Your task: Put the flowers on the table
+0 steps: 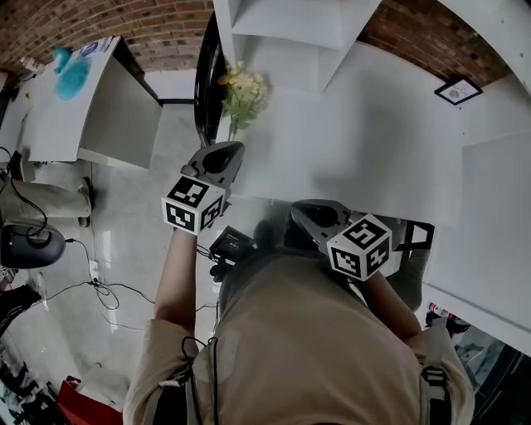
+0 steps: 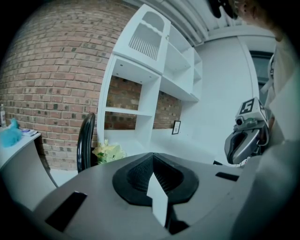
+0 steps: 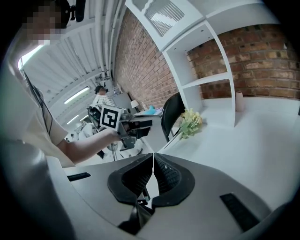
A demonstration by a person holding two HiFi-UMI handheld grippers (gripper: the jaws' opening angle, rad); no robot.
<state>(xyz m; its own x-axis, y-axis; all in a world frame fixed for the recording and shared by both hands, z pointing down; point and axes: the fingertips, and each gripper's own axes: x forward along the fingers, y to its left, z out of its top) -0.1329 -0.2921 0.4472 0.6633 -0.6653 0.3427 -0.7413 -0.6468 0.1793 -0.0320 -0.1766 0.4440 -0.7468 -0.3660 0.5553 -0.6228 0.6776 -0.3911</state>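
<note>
So here's how it looks from where I'm standing. The flowers (image 1: 241, 93) are right at the left edge of the white table (image 1: 373, 124), up near the back corner where the shelf unit (image 1: 282, 25) starts, with the black chair (image 1: 203, 75) just beside them. Can't really tell if they're fully resting on the top or half hanging off that edge.

The left gripper (image 1: 224, 155) is the nearer one by a lot. It sits just off the same left edge and the bunch lies straight ahead of its nose, near but not touching. The right gripper (image 1: 319, 217) hangs back by the front edge, well apart from them.

The bunch runs roughly along the left edge, blooms pointing toward the shelf and green stems trailing back toward the left gripper, so I'd guess the stem end is the obvious bit to go for.

Both grippers have their jaws pressed together with nothing in them.
</note>
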